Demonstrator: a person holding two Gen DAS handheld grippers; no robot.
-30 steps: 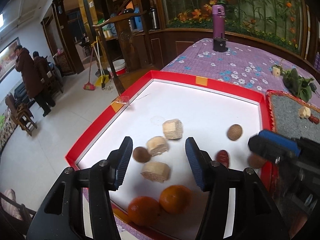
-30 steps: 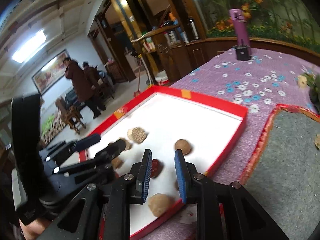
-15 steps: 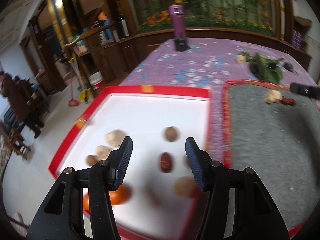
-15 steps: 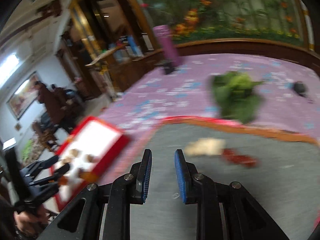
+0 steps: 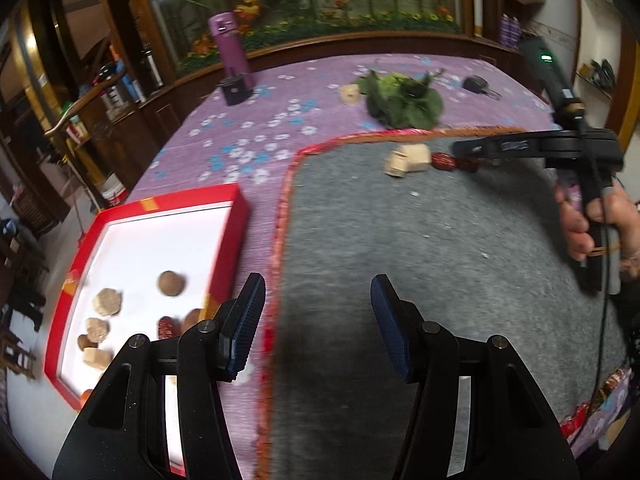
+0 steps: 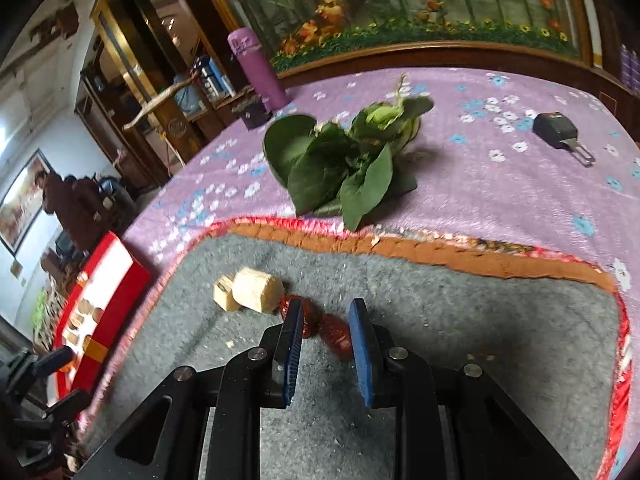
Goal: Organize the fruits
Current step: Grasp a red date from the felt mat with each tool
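Two red dates (image 6: 334,332) lie on the grey mat (image 6: 460,320), beside two pale cut chunks (image 6: 256,290). My right gripper (image 6: 325,348) is open, its fingers on either side of the nearer date. In the left wrist view the dates (image 5: 444,161) and chunks (image 5: 408,160) lie at the mat's far edge, with the right gripper's tip (image 5: 472,147) at them. My left gripper (image 5: 318,320) is open and empty above the mat's left edge. The red tray (image 5: 236,216) at left holds several brown fruits and pale chunks.
A bunch of green leaves (image 6: 344,164) lies on the purple flowered cloth (image 6: 500,184) beyond the mat. A purple flask (image 6: 256,68) and a black key fob (image 6: 556,130) stand farther back. Another pale chunk (image 5: 350,94) lies by the leaves. People stand at far left.
Both grippers swung right, away from the red tray. The right gripper came down over the dates on the grey mat and opened a little wider. The left stays open.
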